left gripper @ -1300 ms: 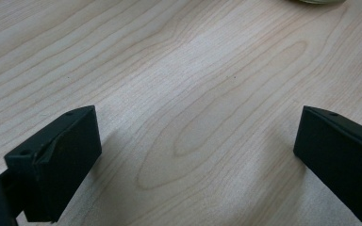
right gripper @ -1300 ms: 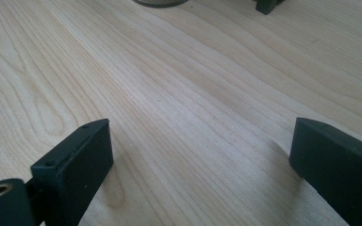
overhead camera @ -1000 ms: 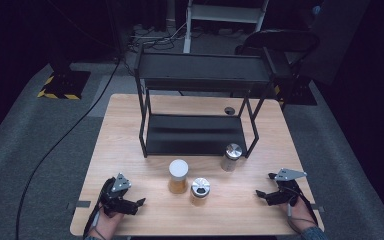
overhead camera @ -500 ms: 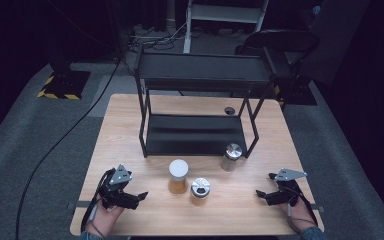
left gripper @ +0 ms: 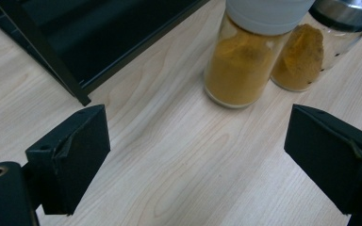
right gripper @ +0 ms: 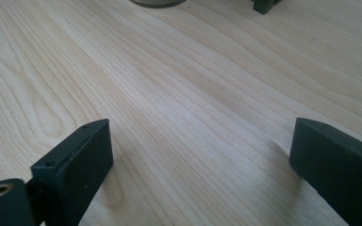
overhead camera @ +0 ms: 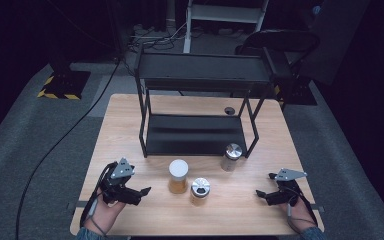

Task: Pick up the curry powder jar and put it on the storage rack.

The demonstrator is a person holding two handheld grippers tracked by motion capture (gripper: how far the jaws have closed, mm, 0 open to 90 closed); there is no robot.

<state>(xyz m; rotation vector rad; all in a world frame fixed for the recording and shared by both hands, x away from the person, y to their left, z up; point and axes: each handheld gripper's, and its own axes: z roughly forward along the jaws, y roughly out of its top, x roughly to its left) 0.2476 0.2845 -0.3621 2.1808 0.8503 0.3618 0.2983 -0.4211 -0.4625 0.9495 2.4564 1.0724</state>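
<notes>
Jars wait untouched near the bench's front edge; my left hand-held gripper, jaws apart though just narrowing, holds nothing.

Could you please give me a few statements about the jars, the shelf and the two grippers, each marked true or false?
1. Three jars stand on the table. True.
2. The white-lidded jar sits on the black shelf. False: it stands on the table in front of the shelf.
3. The left gripper holds a jar. False: its jaws are open, nothing between them.
4. The right gripper is open above bare wood. True.
5. The silver-lidded jar stands near the shelf's right front leg. True.
</notes>
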